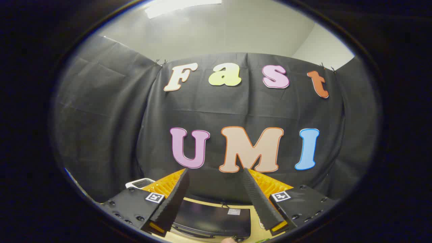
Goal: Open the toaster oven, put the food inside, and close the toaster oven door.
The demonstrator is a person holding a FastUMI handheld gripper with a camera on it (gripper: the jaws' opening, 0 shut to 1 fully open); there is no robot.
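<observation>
Gripper fingers spread apart, gap free; at 12 o'clock open air, then booth wall; toaster oven at 6 o'clock beneath fingers.

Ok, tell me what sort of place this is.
Probably an indoor recording booth: black cloth wall hung behind a light wooden tabletop, plain ceiling with a light panel above. The open claw holds nothing.

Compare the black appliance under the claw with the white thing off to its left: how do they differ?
The black appliance shows a broad flat face with a small sticker; the white thing shows only a slotted corner. The black appliance lies below, between the fingers of the claw; the white thing sits outside the left finger. Shared: the open claw touches neither.
</observation>
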